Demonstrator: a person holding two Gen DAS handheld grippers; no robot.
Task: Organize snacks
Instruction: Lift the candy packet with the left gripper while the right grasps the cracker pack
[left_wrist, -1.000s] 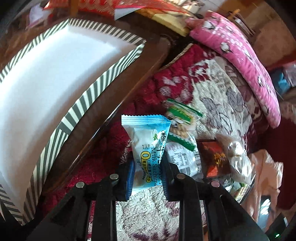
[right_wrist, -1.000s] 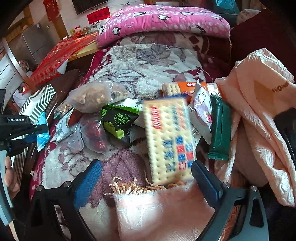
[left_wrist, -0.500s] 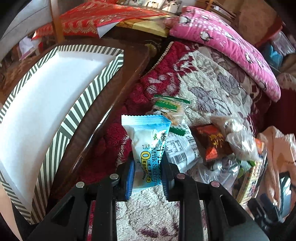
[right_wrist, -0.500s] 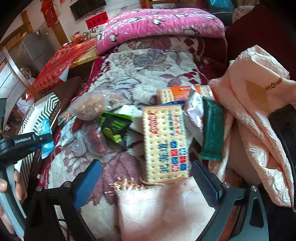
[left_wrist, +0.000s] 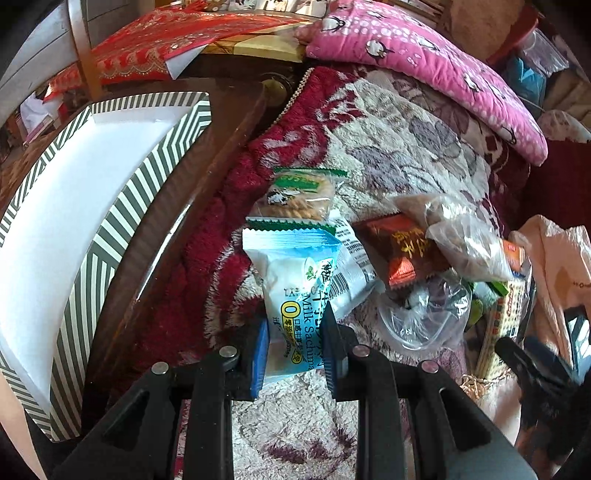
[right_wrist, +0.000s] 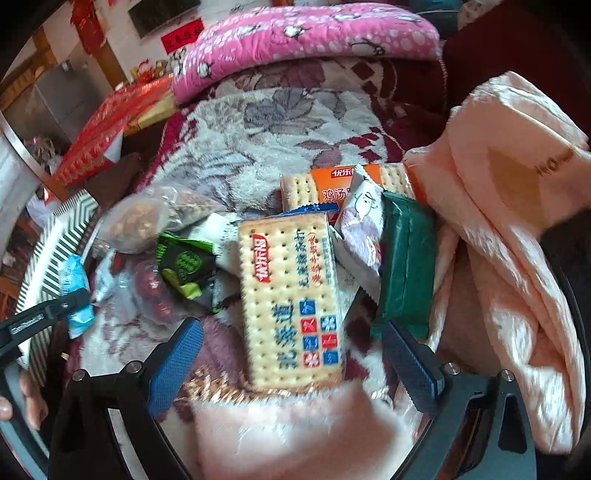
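Note:
My left gripper (left_wrist: 295, 343) is shut on a light blue Milk Sachima packet (left_wrist: 295, 280), held upright above the flowered blanket, just right of the striped white tray (left_wrist: 74, 206). The packet and gripper also show at the left of the right wrist view (right_wrist: 75, 288). My right gripper (right_wrist: 291, 365) is open wide and empty, its jaws on either side of the near end of a long cracker pack (right_wrist: 291, 295). Around it lie a green bar (right_wrist: 406, 266), a white packet (right_wrist: 360, 236), an orange cracker pack (right_wrist: 332, 184), a green-black packet (right_wrist: 184, 264) and a bag of nuts (right_wrist: 140, 221).
A pink blanket (right_wrist: 517, 240) is bunched at the right and under my right gripper. A pink pillow (left_wrist: 424, 62) lies at the far end. The tray rests on a dark wooden table (left_wrist: 155, 236) beside the bed. More packets (left_wrist: 402, 251) lie ahead of my left gripper.
My left gripper has drawn back and turned right with the packet, so the tray looks smaller and more of the snack pile shows. My right gripper has closed in on the cracker pack.

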